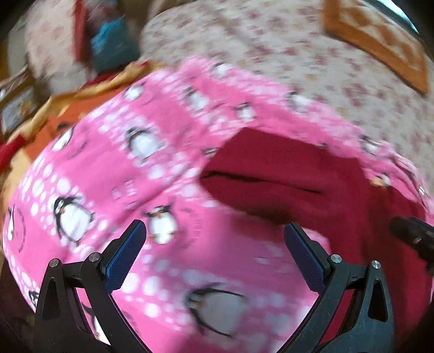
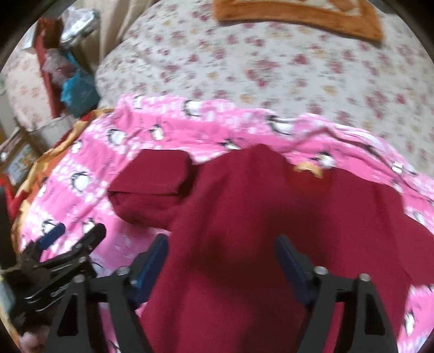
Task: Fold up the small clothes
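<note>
A dark red small garment [image 2: 244, 206] lies spread on a pink penguin-print blanket [image 2: 81, 179], with one sleeve [image 2: 152, 176] folded in at its left and a tan label [image 2: 309, 168] at the collar. My right gripper [image 2: 222, 239] hovers over the garment's body, jaws apart, with nothing pinched between the pads. My left gripper [image 1: 214, 226] stands open above the pink blanket [image 1: 108, 168], just left of the red garment [image 1: 284, 176]. It also shows as the left gripper [image 2: 62, 239] at the lower left of the right wrist view. Both views are motion-blurred.
The blanket rests on a floral bedsheet [image 2: 271, 68]. An orange-bordered mat [image 2: 298, 13] lies at the far side of the bed. Off the bed's left edge there is clutter, with a blue bag [image 2: 78, 89] and a red-edged box [image 2: 46, 54]. An orange-yellow cloth [image 1: 67, 103] peeks from under the blanket.
</note>
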A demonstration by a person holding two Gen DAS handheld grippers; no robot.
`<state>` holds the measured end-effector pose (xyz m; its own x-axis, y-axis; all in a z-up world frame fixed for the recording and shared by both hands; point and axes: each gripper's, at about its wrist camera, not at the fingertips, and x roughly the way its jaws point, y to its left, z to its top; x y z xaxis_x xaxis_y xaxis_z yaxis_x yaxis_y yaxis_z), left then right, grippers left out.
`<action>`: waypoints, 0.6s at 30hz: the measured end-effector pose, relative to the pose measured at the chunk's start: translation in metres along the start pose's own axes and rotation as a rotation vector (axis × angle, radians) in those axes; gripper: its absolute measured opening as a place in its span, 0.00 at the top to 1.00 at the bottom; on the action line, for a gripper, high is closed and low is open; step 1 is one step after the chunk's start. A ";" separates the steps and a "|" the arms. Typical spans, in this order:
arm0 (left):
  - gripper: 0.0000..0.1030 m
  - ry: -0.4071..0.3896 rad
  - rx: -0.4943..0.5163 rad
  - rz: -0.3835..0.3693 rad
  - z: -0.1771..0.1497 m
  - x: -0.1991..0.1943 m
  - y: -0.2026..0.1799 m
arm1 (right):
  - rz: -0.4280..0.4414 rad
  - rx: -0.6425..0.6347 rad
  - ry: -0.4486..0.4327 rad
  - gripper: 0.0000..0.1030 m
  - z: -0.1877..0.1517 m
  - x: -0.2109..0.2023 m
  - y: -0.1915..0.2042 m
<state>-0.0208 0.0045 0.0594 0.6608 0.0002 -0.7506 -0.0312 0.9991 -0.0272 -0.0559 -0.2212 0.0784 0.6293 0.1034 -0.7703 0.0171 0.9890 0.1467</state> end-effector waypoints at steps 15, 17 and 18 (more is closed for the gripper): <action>0.01 0.075 -0.194 0.034 0.024 0.039 0.044 | 0.154 0.095 0.110 0.85 0.069 0.133 0.033; 0.01 0.081 -0.196 0.029 0.026 0.041 0.043 | 0.137 0.073 0.100 0.88 0.071 0.132 0.038; 0.01 0.076 -0.200 0.028 0.026 0.040 0.043 | 0.142 0.060 0.081 0.90 0.073 0.124 0.038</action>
<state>0.0237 0.0491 0.0456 0.5990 0.0173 -0.8005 -0.2023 0.9706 -0.1304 0.0790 -0.1781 0.0337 0.5642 0.2519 -0.7863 -0.0192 0.9561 0.2926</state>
